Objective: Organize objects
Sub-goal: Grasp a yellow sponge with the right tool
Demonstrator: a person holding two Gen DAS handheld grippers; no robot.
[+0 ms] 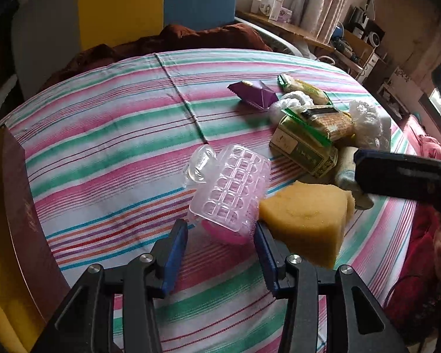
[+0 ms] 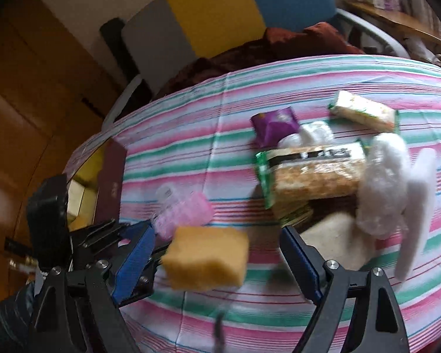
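Note:
A clear pink plastic grid-patterned container [image 1: 230, 189] lies tilted on the striped tablecloth [image 1: 117, 135], next to a yellow sponge [image 1: 305, 220]. My left gripper [image 1: 220, 232] is open, its blue pads on either side of the container's near end, not closed on it. My right gripper [image 2: 217, 250] is open and empty, with the yellow sponge [image 2: 205, 259] lying between its fingers. The pink container [image 2: 182, 213] sits just beyond. One right finger [image 1: 402, 173] reaches in from the right in the left wrist view.
A heap at right holds a cracker pack [image 2: 314, 173], a green box [image 1: 302, 147], a purple packet [image 1: 252, 94], a wafer pack [image 2: 364, 111] and clear plastic bags [image 2: 379, 188]. A maroon box [image 1: 23, 214] stands at the table's left edge. Chairs stand behind.

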